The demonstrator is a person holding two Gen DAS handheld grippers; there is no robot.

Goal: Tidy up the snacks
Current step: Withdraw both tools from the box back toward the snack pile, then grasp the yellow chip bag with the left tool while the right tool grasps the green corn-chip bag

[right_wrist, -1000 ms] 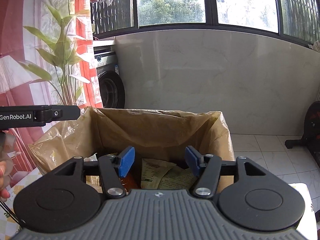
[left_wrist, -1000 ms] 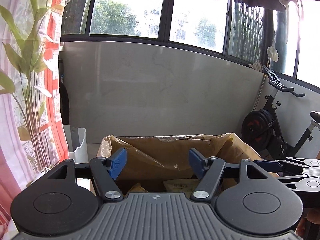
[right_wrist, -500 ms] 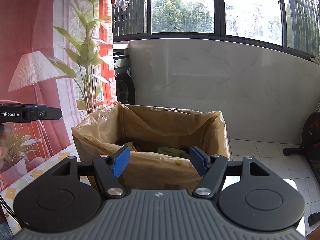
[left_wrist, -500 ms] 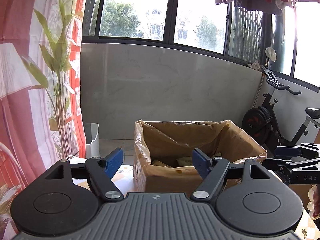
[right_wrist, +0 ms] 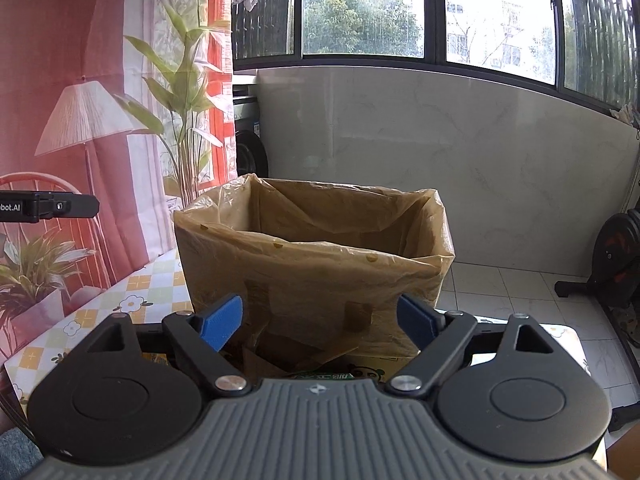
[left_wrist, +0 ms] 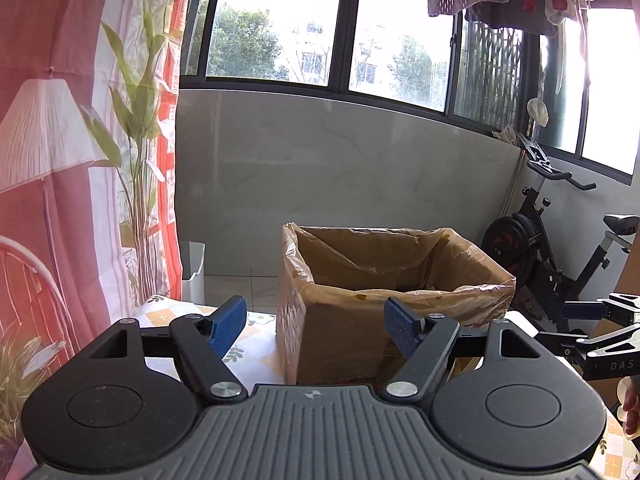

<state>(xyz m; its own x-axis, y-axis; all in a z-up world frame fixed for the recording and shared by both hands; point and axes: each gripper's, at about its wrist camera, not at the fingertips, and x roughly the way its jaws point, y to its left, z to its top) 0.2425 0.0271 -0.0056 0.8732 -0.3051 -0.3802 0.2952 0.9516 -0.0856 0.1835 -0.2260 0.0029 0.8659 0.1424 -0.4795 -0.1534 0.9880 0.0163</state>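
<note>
Left tool (left_wrist: 314, 326): jaws stand wide, nothing between the blue pads (left_wrist: 228, 324). Right tool (right_wrist: 320, 322): jaws wide and have just been opening further; nothing gripped, only the box front seen through the gap.

Task item: a cardboard box (left_wrist: 340, 344) lined with a tan plastic bag (right_wrist: 320, 256), standing on the counter (right_wrist: 136, 304), which carries a floral checked cloth. The box sits directly ahead of both tools and beyond their fingertips. In the right wrist view it fills the centre of the frame; in the left wrist view it lies ahead and slightly to the right, its near corner between the pads. Judgement: the right tool is the better aligned with the box opening; the left approaches from the corner side. The long axis of the box appears to run across the right tool's line of sight, though lens distortion makes this uncertain.

Snack location: a green-printed packet (right_wrist: 324, 376) and yellow packaging (right_wrist: 156, 357) show at the base of the box front, just above the right tool's body.

Not verifiable: the box interior is hidden by its front wall in both views. The low packets are largely cut off by the tool body; type and count cannot be made out. The right tool appears at the right edge of the left view, cropped.
</note>
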